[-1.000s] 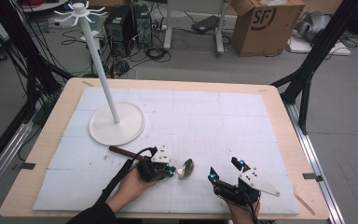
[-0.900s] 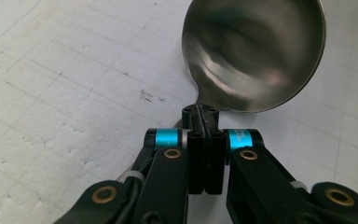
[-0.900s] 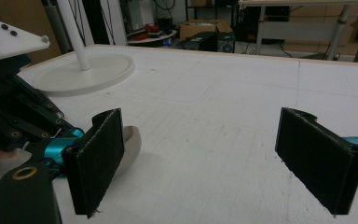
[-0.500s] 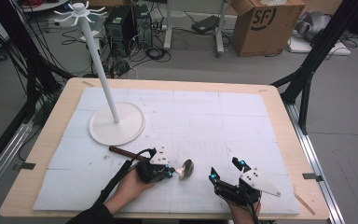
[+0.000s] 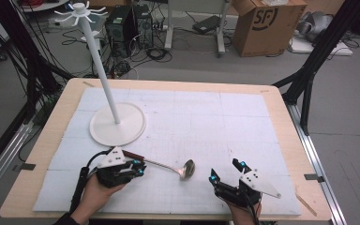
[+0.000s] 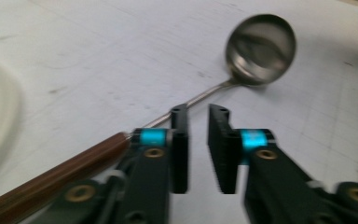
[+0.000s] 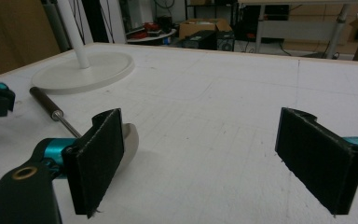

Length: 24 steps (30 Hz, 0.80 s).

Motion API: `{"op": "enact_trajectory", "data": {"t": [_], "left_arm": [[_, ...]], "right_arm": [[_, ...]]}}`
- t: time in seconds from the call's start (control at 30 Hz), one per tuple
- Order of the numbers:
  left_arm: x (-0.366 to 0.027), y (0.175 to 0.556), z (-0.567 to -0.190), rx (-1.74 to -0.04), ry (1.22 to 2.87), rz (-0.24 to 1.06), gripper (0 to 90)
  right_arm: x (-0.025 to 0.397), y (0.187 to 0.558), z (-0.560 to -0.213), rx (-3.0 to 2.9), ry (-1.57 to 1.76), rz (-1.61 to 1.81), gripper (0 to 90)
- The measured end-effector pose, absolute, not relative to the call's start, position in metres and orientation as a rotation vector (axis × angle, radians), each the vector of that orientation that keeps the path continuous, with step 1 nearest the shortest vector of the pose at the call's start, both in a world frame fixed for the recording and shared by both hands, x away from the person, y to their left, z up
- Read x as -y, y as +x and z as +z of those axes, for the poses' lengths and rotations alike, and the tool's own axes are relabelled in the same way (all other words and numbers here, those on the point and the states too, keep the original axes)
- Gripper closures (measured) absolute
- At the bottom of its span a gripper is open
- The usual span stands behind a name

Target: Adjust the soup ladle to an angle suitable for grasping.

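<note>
A metal ladle [image 5: 186, 168] with a dark wooden handle lies flat on the white mat, bowl to the right. My left gripper [image 5: 140, 168] hovers over the handle end. In the left gripper view its jaws stand a narrow gap apart with bare mat between them, and the ladle's shaft [image 6: 205, 95] runs under the left gripper's [image 6: 198, 112] left finger toward the bowl [image 6: 261, 46]. My right gripper [image 5: 225, 171] rests near the front edge, right of the bowl, jaws wide open and empty. The right gripper [image 7: 203, 116] view has the ladle's handle [image 7: 46, 105] at its left.
A white stand with a round base [image 5: 117, 124] and a tall pole [image 5: 98, 70] topped with hooks sits at the back left of the mat. The base also appears in the right gripper view [image 7: 84, 70]. Table edges, cables and a cardboard box [image 5: 262, 23] lie beyond.
My left gripper has drawn back a little to the left along the ladle's handle and turned. The ladle and the right gripper have stayed put.
</note>
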<state>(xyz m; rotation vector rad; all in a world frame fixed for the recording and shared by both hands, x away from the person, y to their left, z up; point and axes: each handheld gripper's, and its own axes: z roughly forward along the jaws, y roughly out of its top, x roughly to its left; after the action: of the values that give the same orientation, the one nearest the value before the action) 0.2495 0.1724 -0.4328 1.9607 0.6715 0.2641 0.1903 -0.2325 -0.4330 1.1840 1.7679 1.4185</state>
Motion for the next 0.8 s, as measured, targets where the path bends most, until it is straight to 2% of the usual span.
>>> {"op": "enact_trajectory", "data": {"t": [0.1,0.37,0.5,0.8], "left_arm": [[-0.186,0.249,-0.432,-0.706,1.931,0.272,53.2],[-0.200,0.242,-0.429,-0.733,1.887,0.335,29.9],[-0.205,0.237,-0.428,-0.716,1.864,0.360,24.6],[-0.214,0.224,-0.430,-0.713,1.848,0.394,24.4]], "right_arm": [[0.231,0.191,-0.434,-1.770,1.182,1.415,14.6],[0.231,0.190,-0.435,-1.779,1.185,1.410,14.6],[0.234,0.187,-0.434,-1.768,1.195,1.407,14.6],[0.235,0.185,-0.433,-1.763,1.191,1.407,14.6]]}}
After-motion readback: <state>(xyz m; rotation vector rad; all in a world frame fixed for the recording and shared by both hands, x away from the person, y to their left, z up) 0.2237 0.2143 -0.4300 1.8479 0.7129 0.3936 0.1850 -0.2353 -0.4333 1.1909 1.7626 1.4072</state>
